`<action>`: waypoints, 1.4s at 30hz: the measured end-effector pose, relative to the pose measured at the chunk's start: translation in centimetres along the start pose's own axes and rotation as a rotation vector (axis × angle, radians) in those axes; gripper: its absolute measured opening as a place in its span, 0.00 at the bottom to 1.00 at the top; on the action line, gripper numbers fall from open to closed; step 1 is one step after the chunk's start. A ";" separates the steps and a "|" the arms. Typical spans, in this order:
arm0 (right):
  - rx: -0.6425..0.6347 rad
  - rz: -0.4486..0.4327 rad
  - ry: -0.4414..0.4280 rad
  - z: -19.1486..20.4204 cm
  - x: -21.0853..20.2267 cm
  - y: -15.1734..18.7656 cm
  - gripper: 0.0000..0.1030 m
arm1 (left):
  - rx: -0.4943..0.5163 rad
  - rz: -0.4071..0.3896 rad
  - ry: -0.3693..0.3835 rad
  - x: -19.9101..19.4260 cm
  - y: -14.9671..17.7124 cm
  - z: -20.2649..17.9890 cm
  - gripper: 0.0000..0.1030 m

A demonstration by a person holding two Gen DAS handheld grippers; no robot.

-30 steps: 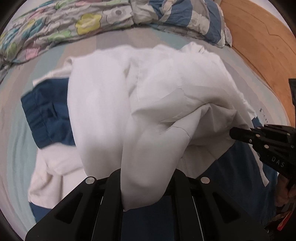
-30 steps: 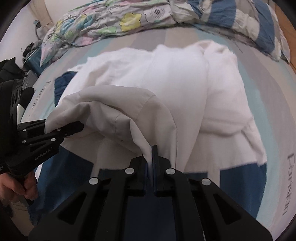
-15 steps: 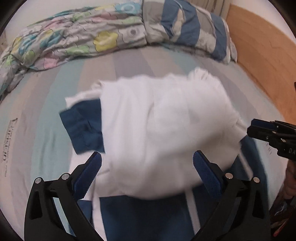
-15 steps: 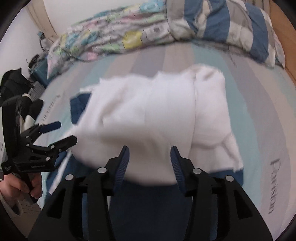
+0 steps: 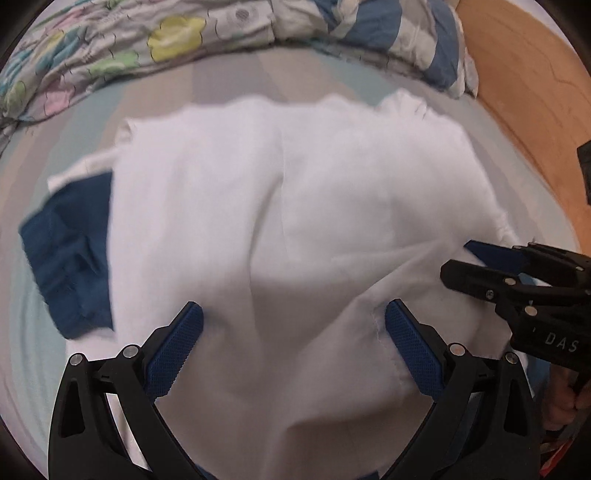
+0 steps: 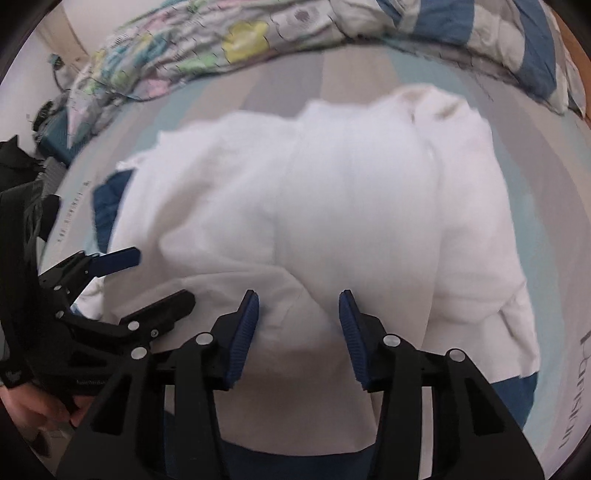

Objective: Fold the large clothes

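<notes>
At the bottom of the left wrist view my left gripper [image 5: 293, 350] stands with its jaws spread as wide as they go, and the white garment [image 5: 295, 206] lies loose under them, touched by neither of the 2 pads. In the right wrist view my right gripper [image 6: 299, 332] sits at the bottom centre with its jaws partway apart and closing; a hump of white cloth rises between them, but the pads do not press it that I can see. Each tool shows in the other's view too, the left one at the lower left, the right one at the right edge.

The garment fills the middle of both views, spread on the striped bed sheet [image 5: 229, 74]. Its dark blue part [image 5: 70, 254] shows at the left and along the bottom edge.

I judge the cloth light, soft and limp: it will sag and bunch, and a single layer can slip from a shallow pinch. The stitched seam [image 5: 384, 343] by my left tool's right pad looks the firmest place to take hold.

Farther off, at the top, lie a flowered quilt [image 5: 110, 44] and a striped one [image 5: 388, 33], with wood [image 5: 524, 74] at the upper right.
</notes>
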State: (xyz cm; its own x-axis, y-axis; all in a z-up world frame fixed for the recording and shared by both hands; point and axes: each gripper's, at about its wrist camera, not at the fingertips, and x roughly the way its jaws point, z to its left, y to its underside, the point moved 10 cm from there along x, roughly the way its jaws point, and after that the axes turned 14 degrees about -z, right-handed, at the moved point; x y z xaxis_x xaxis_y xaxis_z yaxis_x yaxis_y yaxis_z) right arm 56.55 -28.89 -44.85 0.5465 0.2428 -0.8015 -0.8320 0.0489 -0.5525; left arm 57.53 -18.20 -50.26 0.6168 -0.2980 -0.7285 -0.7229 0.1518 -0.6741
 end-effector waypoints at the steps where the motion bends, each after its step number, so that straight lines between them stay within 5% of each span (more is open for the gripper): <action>1: 0.002 0.005 0.003 -0.1 0.4 0.3 0.42 | 0.009 0.005 -0.010 0.4 0.5 0.1 0.94; 17: -0.049 0.040 0.023 0.7 -2.3 4.4 0.46 | -0.019 0.045 -0.031 -1.7 3.4 -0.2 0.94; 21: -0.068 0.061 0.028 0.4 -0.3 5.8 0.51 | -0.051 0.062 -0.026 -0.1 4.8 0.4 0.95; 28: -0.123 0.035 -0.009 1.8 0.0 5.8 0.78 | -0.010 0.061 -0.044 -0.2 4.8 0.1 0.94; 37: -0.147 -0.030 0.000 2.0 -5.4 4.6 0.88 | -0.067 0.005 -0.140 -8.5 5.0 2.8 0.94; 42: -0.130 -0.014 0.053 -0.2 -10.2 6.9 0.88 | -0.129 0.052 -0.201 -14.0 10.7 4.8 0.94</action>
State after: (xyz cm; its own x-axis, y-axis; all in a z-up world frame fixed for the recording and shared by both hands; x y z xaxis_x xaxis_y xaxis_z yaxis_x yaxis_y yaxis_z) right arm 45.24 -31.20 -40.53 0.5654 0.1914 -0.8023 -0.8066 -0.0750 -0.5863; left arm 42.67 -7.93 -47.84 0.6183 -0.0975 -0.7799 -0.7808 0.0368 -0.6236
